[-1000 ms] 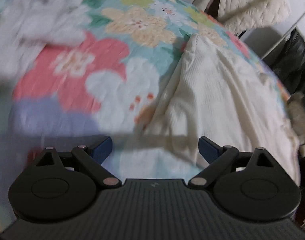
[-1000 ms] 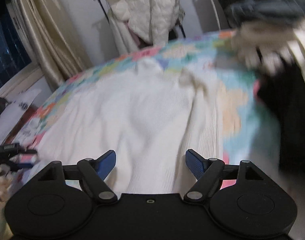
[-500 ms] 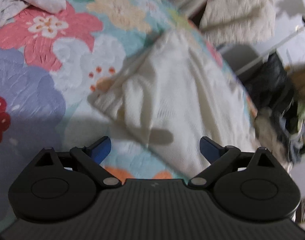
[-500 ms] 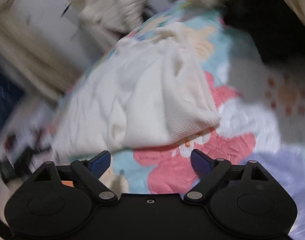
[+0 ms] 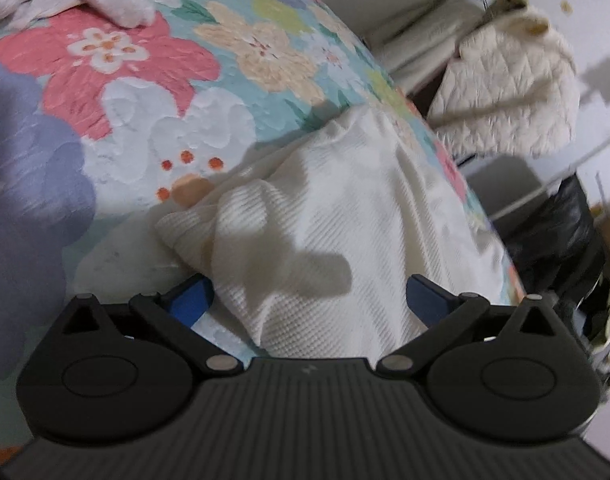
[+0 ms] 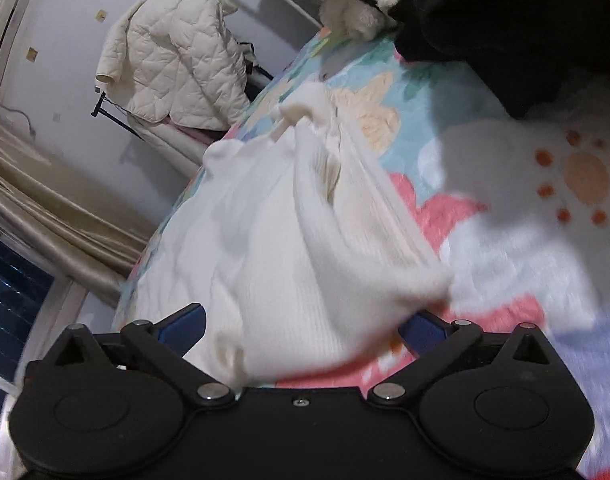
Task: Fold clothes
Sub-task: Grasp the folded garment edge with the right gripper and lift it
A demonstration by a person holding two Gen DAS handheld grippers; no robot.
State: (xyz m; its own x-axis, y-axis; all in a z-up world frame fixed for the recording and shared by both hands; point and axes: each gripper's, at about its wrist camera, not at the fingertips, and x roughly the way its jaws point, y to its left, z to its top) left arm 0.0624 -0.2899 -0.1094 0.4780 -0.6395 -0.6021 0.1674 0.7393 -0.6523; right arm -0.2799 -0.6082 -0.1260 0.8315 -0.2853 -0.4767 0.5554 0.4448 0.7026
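Floral quilt [image 5: 153, 92] under cream sweater [image 5: 345, 216], quilted jacket [image 6: 177, 52] by wall

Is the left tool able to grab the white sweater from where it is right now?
Probably yes. The left tool is open, and the cream sweater on the flowery bedspread already lies between its blue fingers. Nothing blocks it; closing should pinch the fabric near its corner.
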